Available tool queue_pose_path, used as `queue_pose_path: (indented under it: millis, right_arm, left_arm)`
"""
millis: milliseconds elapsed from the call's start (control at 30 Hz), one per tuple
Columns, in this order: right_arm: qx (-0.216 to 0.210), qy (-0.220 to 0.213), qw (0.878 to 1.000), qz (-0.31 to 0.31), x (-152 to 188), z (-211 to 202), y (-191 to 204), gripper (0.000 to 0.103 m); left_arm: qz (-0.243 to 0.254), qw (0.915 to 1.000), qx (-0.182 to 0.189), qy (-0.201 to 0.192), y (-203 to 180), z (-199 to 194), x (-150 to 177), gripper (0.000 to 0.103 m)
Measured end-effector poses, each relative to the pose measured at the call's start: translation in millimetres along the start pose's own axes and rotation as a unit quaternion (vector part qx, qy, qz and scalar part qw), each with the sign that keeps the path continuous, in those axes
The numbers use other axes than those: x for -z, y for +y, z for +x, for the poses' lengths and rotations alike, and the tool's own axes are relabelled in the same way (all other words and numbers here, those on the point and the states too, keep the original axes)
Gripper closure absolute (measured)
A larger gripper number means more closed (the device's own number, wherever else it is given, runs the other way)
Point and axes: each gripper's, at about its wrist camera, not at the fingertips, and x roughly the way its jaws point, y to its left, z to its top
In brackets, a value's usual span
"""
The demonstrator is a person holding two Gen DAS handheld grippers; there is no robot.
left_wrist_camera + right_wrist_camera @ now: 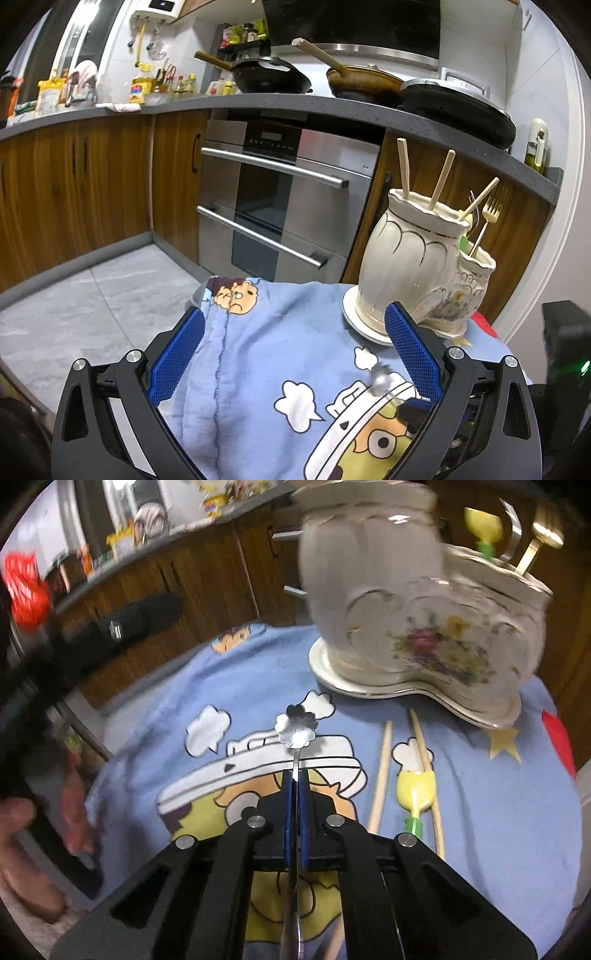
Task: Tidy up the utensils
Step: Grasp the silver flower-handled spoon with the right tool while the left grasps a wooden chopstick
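Note:
A cream ceramic utensil holder (410,258) with a tall and a low compartment stands on a plate at the table's far right; it also shows in the right wrist view (417,627). Three chopsticks (439,181) stand in the tall part; a gold fork (489,214) stands in the low part. My right gripper (294,775) is shut on a silver flower-shaped spoon (297,729), held above the cloth in front of the holder. Two chopsticks (382,768) and a yellow tulip-shaped spoon (415,788) lie on the cloth. My left gripper (295,350) is open and empty over the cloth.
A blue cartoon cloth (266,354) covers the small table. Behind it are wooden cabinets (74,184), a steel oven (284,199) and a counter with pans (266,74). A hand and the other gripper's black body (110,627) are at the left in the right wrist view.

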Motion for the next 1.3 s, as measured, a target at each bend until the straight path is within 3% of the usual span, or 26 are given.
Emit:
queue_pose_path:
  millis: [333, 600, 700, 1000, 1100, 1200, 1300]
  right_arm:
    - [-0.046, -0.069, 0.995, 0.06, -5, -65, -44, 0.1]
    - [-0.011, -0.112, 0.992, 0.054, 0, -96, -75, 0.1]
    - [-0.013, -0.111, 0.992, 0.058, 4, -94, -84, 0.1]
    - [-0.028, -0.106, 0.993, 0.052, 18, -88, -95, 0.1]
    - [-0.034, -0.108, 0.992, 0.053, 18, -90, -99, 0.1]
    - [-0.042, -0.11, 0.992, 0.05, 19, -91, -100, 0.1]
    - [-0.049, -0.111, 0.991, 0.047, 19, -93, -100, 0.1]
  left_arm:
    - [0.011, 0.9997, 0.013, 0.02, -10, 6, 3, 0.006]
    - [0.044, 0.9927, 0.057, 0.097, -61, 13, 23, 0.007]
    - [0.081, 0.9868, 0.056, 0.129, -87, 17, 40, 0.009]
    - [0.161, 0.9655, 0.04, 0.201, -137, 37, 73, 0.055]
    - [0.167, 0.9633, 0.037, 0.207, -141, 38, 74, 0.065]
    - [0.184, 0.9592, 0.036, 0.211, -140, 36, 72, 0.091]
    - [0.173, 0.9569, 0.05, 0.227, -132, 34, 67, 0.094]
